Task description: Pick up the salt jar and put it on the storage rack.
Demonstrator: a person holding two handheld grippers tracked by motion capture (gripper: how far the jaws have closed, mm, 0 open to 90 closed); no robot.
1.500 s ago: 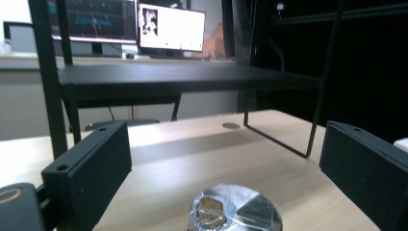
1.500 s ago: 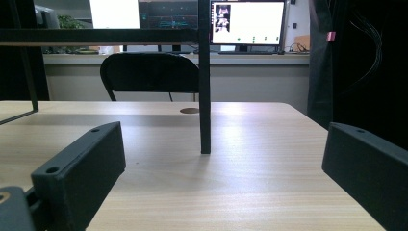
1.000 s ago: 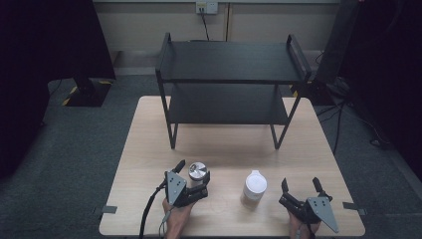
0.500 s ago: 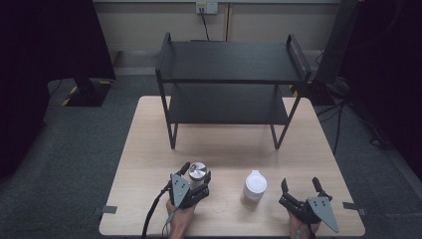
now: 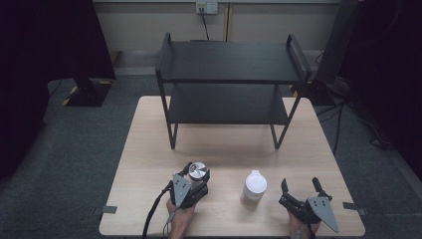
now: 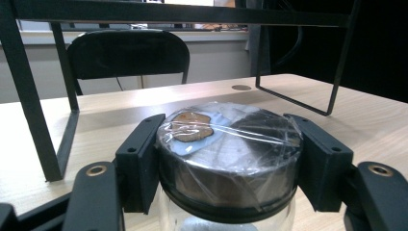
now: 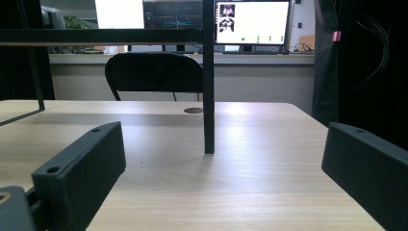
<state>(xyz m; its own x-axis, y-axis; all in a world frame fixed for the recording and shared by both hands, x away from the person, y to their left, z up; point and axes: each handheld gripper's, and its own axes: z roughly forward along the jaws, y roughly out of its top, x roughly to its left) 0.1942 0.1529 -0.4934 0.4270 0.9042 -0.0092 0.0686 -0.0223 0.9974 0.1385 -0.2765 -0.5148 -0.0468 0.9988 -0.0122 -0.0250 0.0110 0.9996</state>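
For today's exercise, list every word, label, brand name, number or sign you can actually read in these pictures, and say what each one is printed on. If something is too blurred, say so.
No text can be read.
Monitor behind the table: windows and small marks, too blurred to read.
Lid of the jar between the left gripper's jaws: a picture under plastic wrap, no legible words.
White-lidded cup: no print visible.
Wall socket: no readable marking.

Jar [image 5: 198,172] left of cup [image 5: 255,188]
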